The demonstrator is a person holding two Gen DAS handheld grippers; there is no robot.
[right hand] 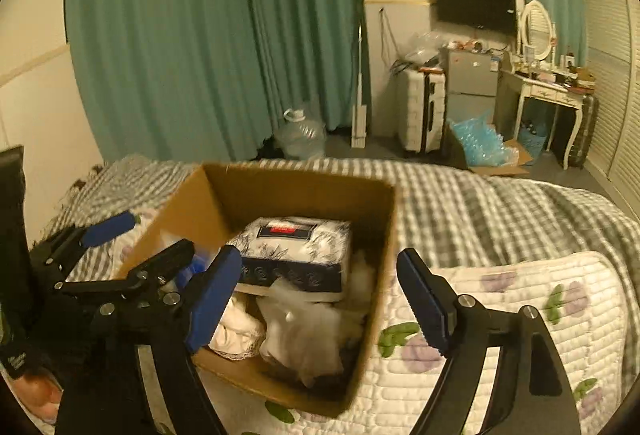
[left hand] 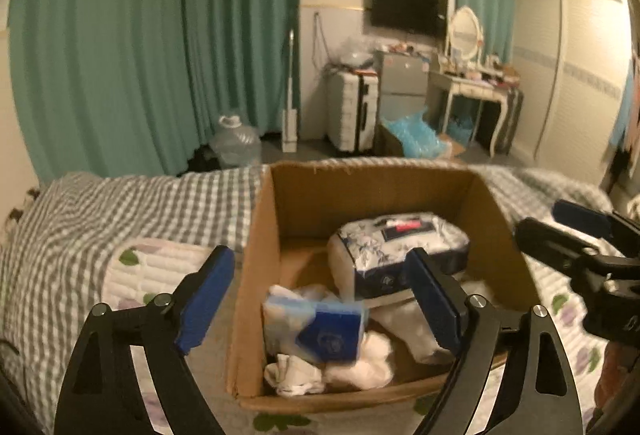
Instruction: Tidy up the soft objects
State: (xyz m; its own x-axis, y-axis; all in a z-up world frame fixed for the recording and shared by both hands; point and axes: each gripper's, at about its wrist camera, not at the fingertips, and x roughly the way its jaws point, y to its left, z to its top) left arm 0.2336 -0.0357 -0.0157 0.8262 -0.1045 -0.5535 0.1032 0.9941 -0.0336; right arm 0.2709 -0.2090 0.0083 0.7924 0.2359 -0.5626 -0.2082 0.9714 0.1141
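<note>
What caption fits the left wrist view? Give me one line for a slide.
Open left gripper above a cardboard box holding a tissue pack, blue packet and white socks.

White soft items (right hand: pixel 304 335) in the cardboard box (right hand: pixel 280 187) blur together, identities unclear.

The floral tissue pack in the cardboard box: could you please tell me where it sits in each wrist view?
Left wrist: the floral tissue pack lies right of centre, toward the box's far right corner.
Right wrist: it lies at centre, against the far wall.
Shared landmark: the cardboard box on the checked bedspread.
</note>
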